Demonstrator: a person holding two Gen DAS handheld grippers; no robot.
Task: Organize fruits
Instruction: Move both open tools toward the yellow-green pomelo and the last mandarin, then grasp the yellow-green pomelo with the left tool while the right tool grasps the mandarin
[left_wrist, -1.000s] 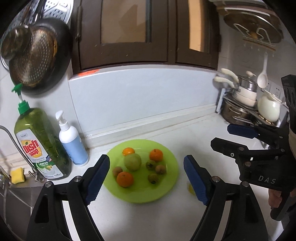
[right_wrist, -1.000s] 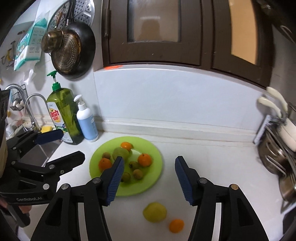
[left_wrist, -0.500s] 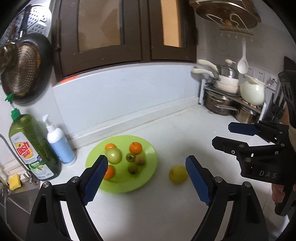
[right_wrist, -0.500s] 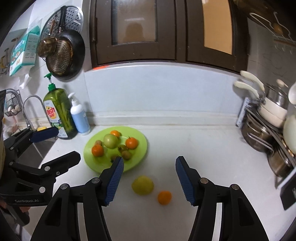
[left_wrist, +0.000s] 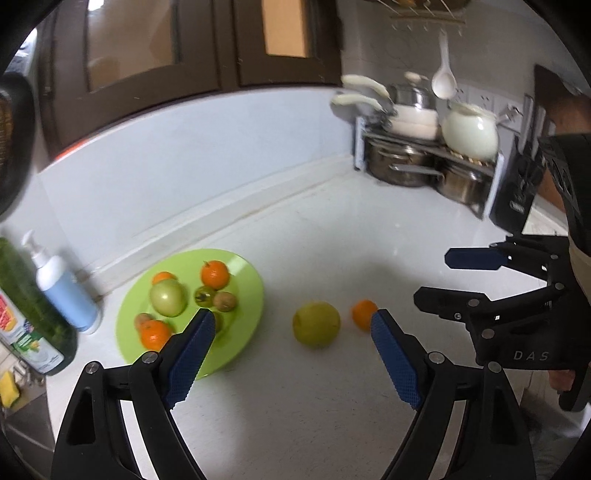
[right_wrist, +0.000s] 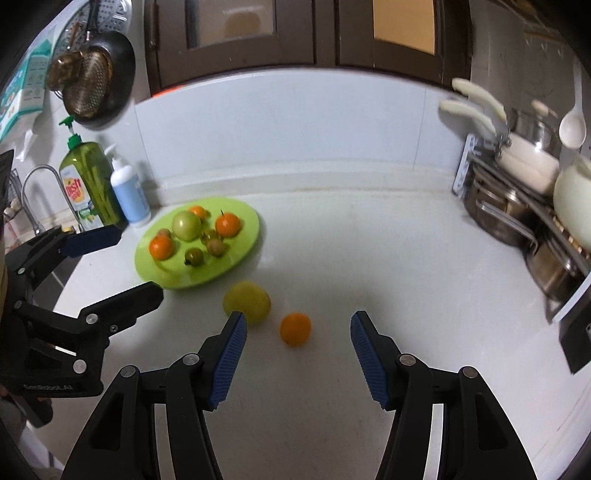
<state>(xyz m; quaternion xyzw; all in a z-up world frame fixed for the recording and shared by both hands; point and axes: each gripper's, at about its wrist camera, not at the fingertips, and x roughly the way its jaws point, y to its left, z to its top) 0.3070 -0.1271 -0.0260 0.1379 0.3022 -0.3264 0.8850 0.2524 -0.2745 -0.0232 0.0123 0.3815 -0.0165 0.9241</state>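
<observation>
- Left gripper: jaws spread wide, holding nothing, held above the tabletop. Its blue pads frame the yellow-green fruit, which lies on the tabletop between them and untouched.
- Right gripper: jaws likewise spread wide and empty, above the tabletop. The small orange lies between its fingers, closer to the left one; no contact is visible.
- In the left wrist view, the right gripper enters from the right edge, apart from both loose fruits; in the right wrist view, the left gripper enters from the left edge, near the plate's front rim.
- Loose fruit: the yellow-green fruit and the small orange lie just beside each other on the bare tabletop, off the green plate, a little to its right.
- Green plate: stands toward the rear left of the tabletop. It carries a green apple, three oranges and several small brownish-green fruits; their exact kind cannot be told.
- Rear left edge: a green dish soap bottle and a white-and-blue pump bottle stand upright side by side behind the plate, against the wall.
- Right edge of the tabletop: a rack with steel pots and white cookware.
</observation>
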